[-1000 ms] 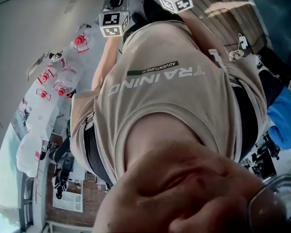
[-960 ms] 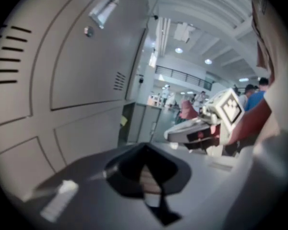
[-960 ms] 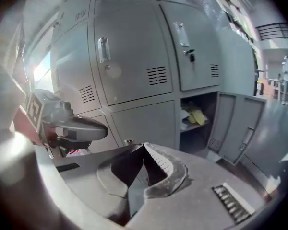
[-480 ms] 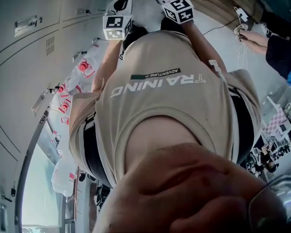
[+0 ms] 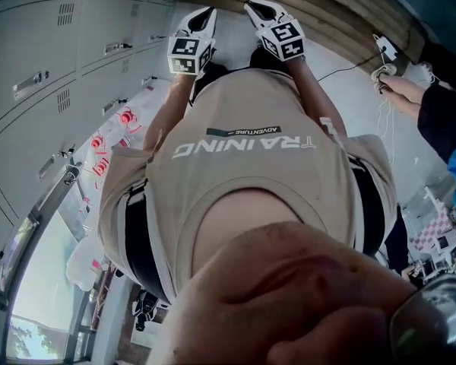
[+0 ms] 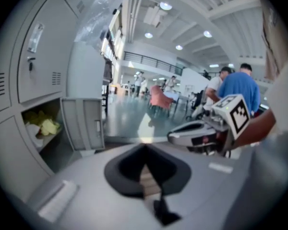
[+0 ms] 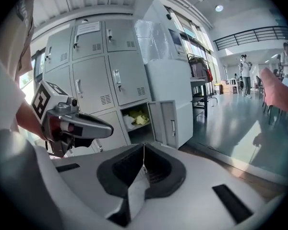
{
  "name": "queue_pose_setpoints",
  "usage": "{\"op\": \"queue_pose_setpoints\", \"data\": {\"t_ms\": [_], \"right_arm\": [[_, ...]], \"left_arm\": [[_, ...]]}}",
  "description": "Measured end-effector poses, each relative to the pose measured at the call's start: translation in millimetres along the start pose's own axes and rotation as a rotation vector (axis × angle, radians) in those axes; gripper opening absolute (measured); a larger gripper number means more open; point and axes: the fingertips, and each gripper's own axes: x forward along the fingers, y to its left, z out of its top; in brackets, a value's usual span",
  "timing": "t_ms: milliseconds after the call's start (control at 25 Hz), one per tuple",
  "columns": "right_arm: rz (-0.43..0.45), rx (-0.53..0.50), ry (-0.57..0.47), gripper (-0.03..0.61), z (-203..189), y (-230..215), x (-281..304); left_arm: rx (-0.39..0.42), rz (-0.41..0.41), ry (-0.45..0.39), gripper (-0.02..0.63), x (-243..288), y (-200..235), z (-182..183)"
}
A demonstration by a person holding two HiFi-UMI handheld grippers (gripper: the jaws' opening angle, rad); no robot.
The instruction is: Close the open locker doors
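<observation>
Your left tongs (image 6: pixel 145 151) and right tongs (image 7: pixel 144 153) are pale grey shells with black hollows round the jaws. Each has a white cube (image 5: pixel 185 55) printed with black square markers. The lockers (image 7: pixel 89 75) are light grey, and so is the open door (image 7: pixel 165 122); the clutter (image 7: pixel 138 118) inside is yellow. Your shirt (image 5: pixel 251 204) is beige with white lettering and a dark stripe. The packets (image 5: pixel 114 131) by the lockers are red and white. A bystander's shirt (image 6: pixel 241 87) is blue.

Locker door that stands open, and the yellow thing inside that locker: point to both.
Door (image 7: pixel 165 123): right gripper view, middle of its inner panel.
Yellow thing (image 7: pixel 140 119): right gripper view, its middle.
</observation>
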Motion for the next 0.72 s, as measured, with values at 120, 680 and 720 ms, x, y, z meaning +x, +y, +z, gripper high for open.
{"op": "queue_pose_setpoints", "data": {"t_ms": [120, 680, 720], "right_arm": [[0.026, -0.020, -0.011, 0.015, 4, -43, -11], [0.110, -0.006, 0.036, 0.015, 19, -113, 1], [0.126, -0.013, 0.044, 0.015, 21, -115, 5]], "left_arm": [[-0.048, 0.014, -0.031, -0.002, 37, -17, 11], [-0.092, 0.053, -0.025, -0.002, 112, -23, 50], [-0.102, 0.051, -0.027, -0.002, 120, -19, 52]]}}
